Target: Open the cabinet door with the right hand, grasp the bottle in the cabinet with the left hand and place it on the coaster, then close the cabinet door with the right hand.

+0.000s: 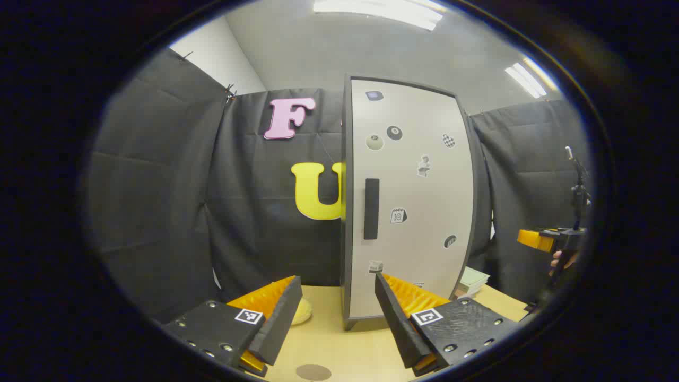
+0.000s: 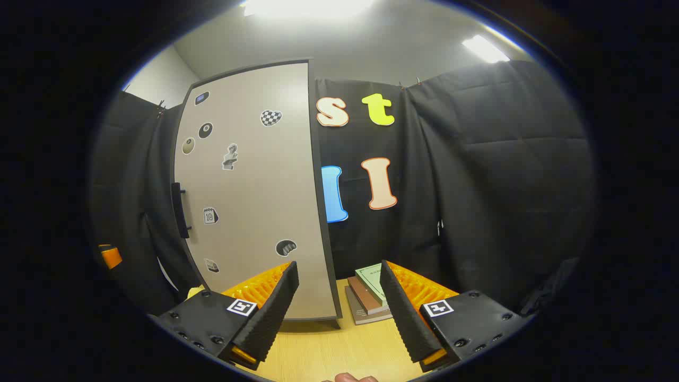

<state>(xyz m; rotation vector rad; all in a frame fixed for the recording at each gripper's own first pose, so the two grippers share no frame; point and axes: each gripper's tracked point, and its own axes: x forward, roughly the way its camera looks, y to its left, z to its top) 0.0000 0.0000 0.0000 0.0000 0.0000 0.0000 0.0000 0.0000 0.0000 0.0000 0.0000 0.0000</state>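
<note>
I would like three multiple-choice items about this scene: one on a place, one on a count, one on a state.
1. The handle on the cabinet door is near:
A. its left edge
B. its top edge
C. its right edge

2. Books in the stack beside the cabinet:
A. one
B. three
C. six

3. The cabinet door is:
A. closed
B. wide open
C. removed

Answers: 1 A, the bar sits by the left edge in the left gripper view. 2 B, three covers show. 3 A, the door lies flush, nothing inside visible.
</note>
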